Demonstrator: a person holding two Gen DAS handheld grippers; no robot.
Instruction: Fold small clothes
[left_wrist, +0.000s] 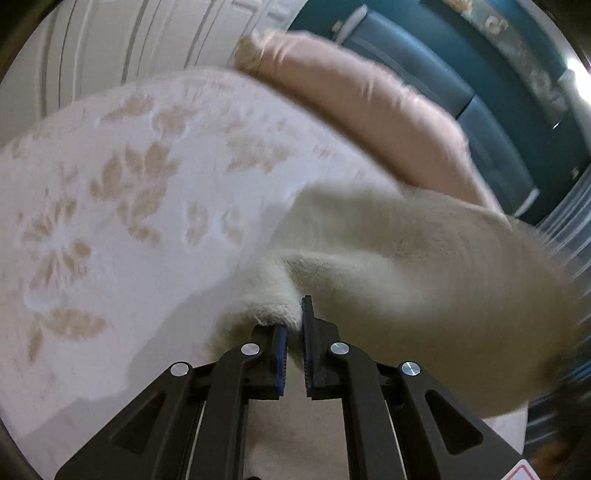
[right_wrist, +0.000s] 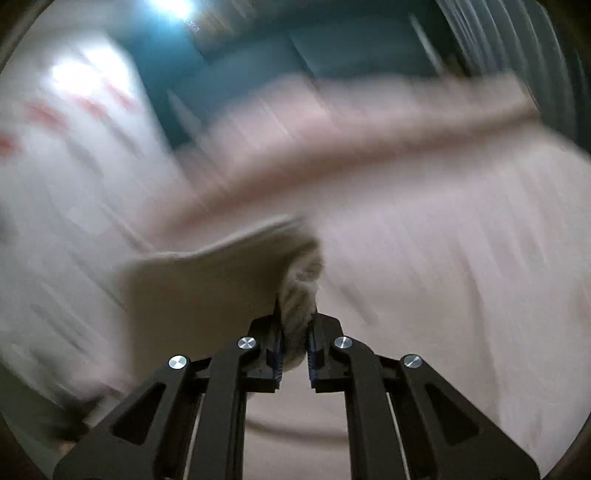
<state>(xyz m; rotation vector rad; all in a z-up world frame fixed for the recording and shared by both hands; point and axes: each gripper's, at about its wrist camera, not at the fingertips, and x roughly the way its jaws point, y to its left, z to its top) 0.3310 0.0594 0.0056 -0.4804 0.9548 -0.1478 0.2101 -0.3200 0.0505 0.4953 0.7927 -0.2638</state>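
Observation:
A fluffy cream garment (left_wrist: 424, 266) is held up above a bed. My left gripper (left_wrist: 293, 325) is shut on one bunched edge of it, and the rest spreads to the right in the left wrist view. My right gripper (right_wrist: 295, 328) is shut on another bunched edge of the same cream garment (right_wrist: 207, 284), which hangs to the left in the right wrist view. The right wrist view is heavily motion-blurred.
A white bedspread with a beige leaf pattern (left_wrist: 122, 206) lies below. A pink pillow (left_wrist: 369, 114) lies at the far side, also showing in the right wrist view (right_wrist: 332, 147). A teal cabinet (left_wrist: 480, 74) stands behind, white wardrobe doors (left_wrist: 129, 40) at left.

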